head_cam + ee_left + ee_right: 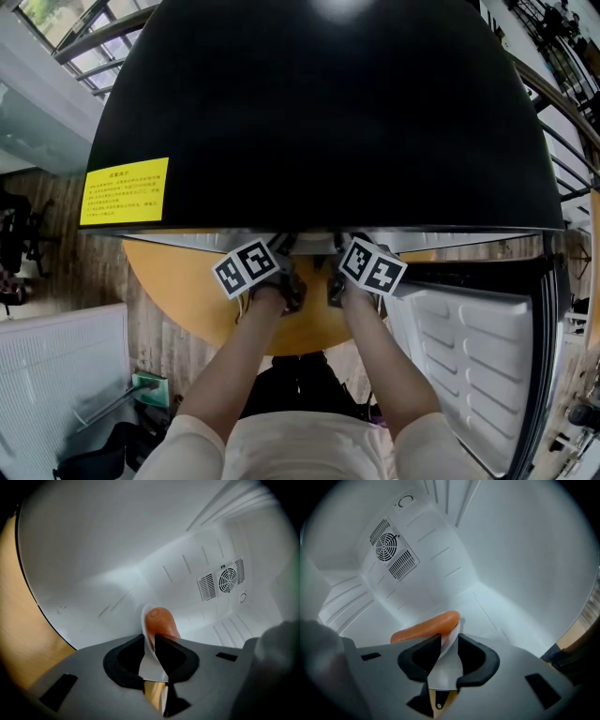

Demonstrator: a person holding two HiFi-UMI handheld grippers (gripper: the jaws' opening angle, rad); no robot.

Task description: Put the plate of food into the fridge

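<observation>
Head view: a black fridge (319, 112) with a yellow label (124, 192) fills the frame above a round wooden table (173, 295). Its door (473, 347) stands open at right.

Left gripper view: the left gripper (152, 644) is clamped on the rim of the white plate (151, 670), inside the white compartment, facing the fan vent (228, 579).

Right gripper view: the right gripper (449, 641) pinches another part of the rim.

Risk: an uneven tilt between the two grips could roll the glossy orange sausage (424, 627) off the plate.
</observation>
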